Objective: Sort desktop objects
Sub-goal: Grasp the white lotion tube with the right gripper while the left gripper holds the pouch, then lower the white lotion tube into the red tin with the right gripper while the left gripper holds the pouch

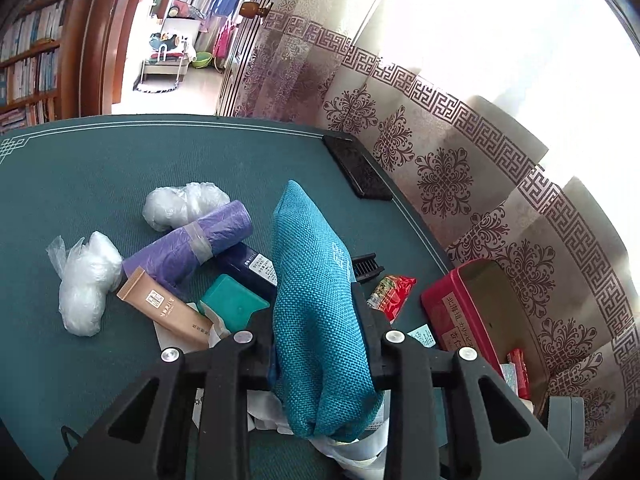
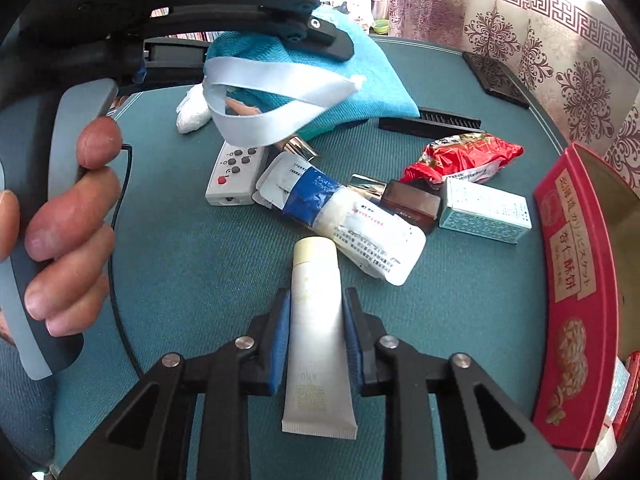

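My left gripper (image 1: pixel 316 320) is shut on a teal woven pouch (image 1: pixel 316 280) and holds it above the green table; the pouch also shows in the right wrist view (image 2: pixel 360 80), with a white ribbon (image 2: pixel 276 96) hanging from it. My right gripper (image 2: pixel 316 312) is shut on a white cream tube (image 2: pixel 316 320), cap pointing forward, just above the table. A red biscuit box (image 2: pixel 572 280), open on top, stands at the right and also shows in the left wrist view (image 1: pixel 460 312).
On the green table (image 1: pixel 80 184) lie a purple bag roll (image 1: pixel 188 244), plastic bundles (image 1: pixel 88 280), a tan tube (image 1: pixel 168 304), a black phone (image 1: pixel 356 168). The right view shows a remote (image 2: pixel 236 176), sachets (image 2: pixel 352 220), a red snack pack (image 2: pixel 464 156), a comb (image 2: pixel 432 122), a small box (image 2: pixel 484 212).
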Available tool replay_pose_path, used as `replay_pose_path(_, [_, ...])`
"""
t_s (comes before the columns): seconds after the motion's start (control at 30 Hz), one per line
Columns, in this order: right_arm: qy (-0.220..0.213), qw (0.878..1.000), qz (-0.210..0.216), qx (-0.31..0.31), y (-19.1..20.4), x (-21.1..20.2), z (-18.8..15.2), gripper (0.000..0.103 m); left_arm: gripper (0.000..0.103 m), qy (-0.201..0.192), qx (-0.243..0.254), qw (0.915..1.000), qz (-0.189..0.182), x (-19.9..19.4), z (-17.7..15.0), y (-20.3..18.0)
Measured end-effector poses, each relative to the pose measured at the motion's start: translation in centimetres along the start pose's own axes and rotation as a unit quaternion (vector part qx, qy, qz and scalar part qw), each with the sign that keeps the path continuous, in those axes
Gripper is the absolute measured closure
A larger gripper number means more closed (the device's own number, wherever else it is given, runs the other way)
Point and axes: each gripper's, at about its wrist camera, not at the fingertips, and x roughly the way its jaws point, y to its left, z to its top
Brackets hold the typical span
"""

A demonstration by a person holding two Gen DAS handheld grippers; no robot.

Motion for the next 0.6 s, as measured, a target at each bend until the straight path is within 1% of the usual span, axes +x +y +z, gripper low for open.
replay_pose_path(0.07, [-0.011, 1.0, 0.001, 0.005, -0.1, -0.9, -0.2, 0.074, 0.072, -0.009, -0.002, 1.0, -0.003, -0.6, 0.3, 0.0])
replay_pose_path(0.1, [-0.017, 1.0, 0.0, 0.006, 0.9, -0.9, 0.0, 0.075, 0.072, -0.013, -0.002, 0.9999, -0.005, -0.9, 0.4, 0.0])
replay_pose_path(0.17, [-0.028, 1.0, -0.001, 0.012, 0.8, -1.6, 0.1, 0.075, 0.072, -0.021, -0.002, 0.9998, -0.005, -1.4, 0.5, -0.2])
replay_pose_path(0.33, [-0.048, 0.998, -0.008, 0.032, -0.6, -3.3, 0.3, 0.074, 0.072, -0.042, 0.018, 0.9988, 0.015, -2.5, 0.5, -1.3])
replay_pose_path(0.4, [-0.061, 0.997, -0.016, 0.041, -0.9, -4.4, 0.2, 0.075, 0.072, -0.049, 0.026, 0.9982, 0.023, -2.8, 0.4, -1.9])
replay_pose_path(0.5, [-0.085, 0.994, -0.03, 0.062, -2.4, -5.5, 0.4, 0.074, 0.072, -0.059, 0.04, 0.9968, 0.037, -3.1, 0.2, -2.7])
replay_pose_path(0.6, [-0.111, 0.989, -0.057, 0.08, -4.0, -7.3, 0.3, 0.074, 0.072, -0.066, 0.05, 0.9957, 0.042, -3.3, 0.1, -3.4])
